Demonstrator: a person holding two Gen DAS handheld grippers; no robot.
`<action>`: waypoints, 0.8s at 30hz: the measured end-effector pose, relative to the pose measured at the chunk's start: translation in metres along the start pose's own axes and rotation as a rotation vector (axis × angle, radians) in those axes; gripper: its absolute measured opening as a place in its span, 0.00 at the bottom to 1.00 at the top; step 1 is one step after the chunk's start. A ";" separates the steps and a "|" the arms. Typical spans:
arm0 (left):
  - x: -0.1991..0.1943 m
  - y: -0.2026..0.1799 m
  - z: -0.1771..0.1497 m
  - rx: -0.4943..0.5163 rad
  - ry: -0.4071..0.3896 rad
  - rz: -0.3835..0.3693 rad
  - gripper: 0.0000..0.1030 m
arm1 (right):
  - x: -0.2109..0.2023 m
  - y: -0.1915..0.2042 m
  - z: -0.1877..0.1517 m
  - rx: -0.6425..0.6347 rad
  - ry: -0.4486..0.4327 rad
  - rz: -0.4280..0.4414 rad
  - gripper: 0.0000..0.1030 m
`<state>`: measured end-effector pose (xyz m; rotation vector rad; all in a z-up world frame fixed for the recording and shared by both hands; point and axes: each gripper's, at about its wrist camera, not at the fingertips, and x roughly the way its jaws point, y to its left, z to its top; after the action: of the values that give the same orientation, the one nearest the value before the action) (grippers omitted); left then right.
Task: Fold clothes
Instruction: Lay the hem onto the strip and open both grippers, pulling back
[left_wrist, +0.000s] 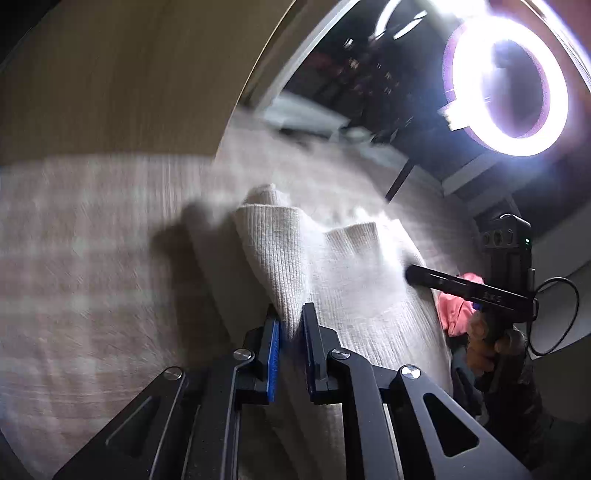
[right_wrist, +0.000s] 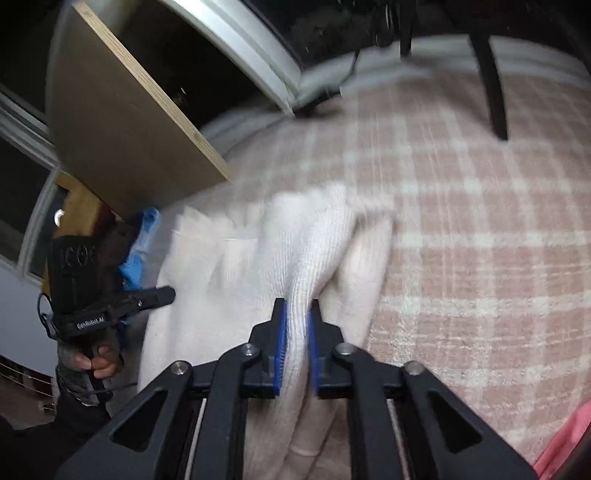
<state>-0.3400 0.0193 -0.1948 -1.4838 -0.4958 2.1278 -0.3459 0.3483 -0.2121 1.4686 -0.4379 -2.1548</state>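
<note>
Two handheld grippers each had hold of the same cream ribbed knit garment (left_wrist: 343, 280), which hung slightly lifted above a bed covered in a pink-and-white checked blanket (right_wrist: 480, 240). From the left wrist view, the left gripper (left_wrist: 291, 325) had its blue-padded fingers (left_wrist: 272, 354) closed to a narrow gap with a gathered ridge of the knit clamped between them. From the right wrist view, the right gripper (right_wrist: 297, 325) was likewise nearly closed, pinching a thick roll of the same fabric between its blue pads (right_wrist: 281, 343). The garment lay bunched and draped between the two tools, with at least one layer doubled over, but no neat flat rectangle was visible, so the fold seemed to be in progress rather than finished; both views were blurred, which suggested motion. Laying the cloth down, smoothing it and making further folds appeared to remain. A pink garment (left_wrist: 454, 310) lay beside the cream one, near the right gripper, apparently not yet folded, and something blue (right_wrist: 142, 243) sat at the bed's far edge. A bright ring light (left_wrist: 509, 81) shone above the bed.
</note>
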 end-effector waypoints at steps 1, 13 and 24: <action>0.005 0.004 0.001 -0.015 0.010 0.001 0.24 | -0.004 0.002 0.001 -0.009 -0.011 -0.023 0.23; -0.020 -0.033 0.021 0.121 -0.118 0.067 0.27 | -0.011 0.045 0.011 -0.215 -0.050 -0.017 0.26; -0.004 0.006 0.029 0.015 -0.064 0.132 0.40 | -0.023 -0.016 0.024 -0.022 -0.086 -0.081 0.54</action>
<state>-0.3670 0.0119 -0.1857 -1.4805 -0.4141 2.2820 -0.3645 0.3743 -0.1938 1.4073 -0.3896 -2.2858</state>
